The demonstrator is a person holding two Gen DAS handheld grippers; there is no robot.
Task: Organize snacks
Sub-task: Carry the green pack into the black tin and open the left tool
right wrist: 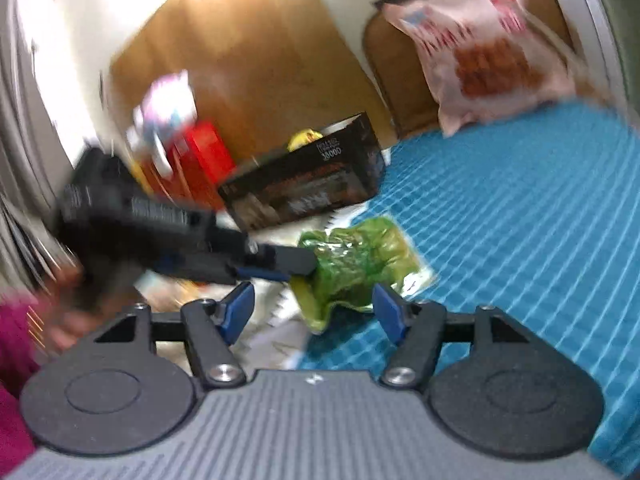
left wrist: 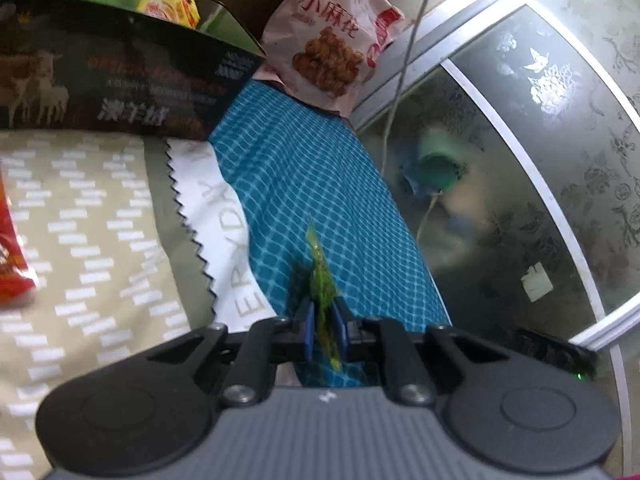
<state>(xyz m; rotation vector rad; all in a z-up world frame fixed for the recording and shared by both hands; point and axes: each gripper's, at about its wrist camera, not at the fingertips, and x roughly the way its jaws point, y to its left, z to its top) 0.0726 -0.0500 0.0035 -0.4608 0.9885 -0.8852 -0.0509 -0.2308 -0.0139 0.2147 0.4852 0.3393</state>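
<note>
My left gripper [left wrist: 323,326] is shut on a green snack packet [left wrist: 320,280], seen edge-on above the blue checked cloth [left wrist: 320,184]. In the right wrist view the same green packet [right wrist: 356,264] hangs from the left gripper [right wrist: 296,268], which reaches in from the left. My right gripper [right wrist: 314,310] is open and empty just below the packet. A black box [left wrist: 112,80] holds a yellow snack [left wrist: 170,4]; it also shows in the right wrist view [right wrist: 308,180]. A pink snack bag [left wrist: 332,36] leans at the back.
A beige patterned bag [left wrist: 88,232] with a zigzag edge lies left on the cloth, a red packet [left wrist: 12,264] on it. A frosted glass door [left wrist: 540,160] stands right. A red box [right wrist: 204,156] and brown cardboard [right wrist: 248,60] stand behind.
</note>
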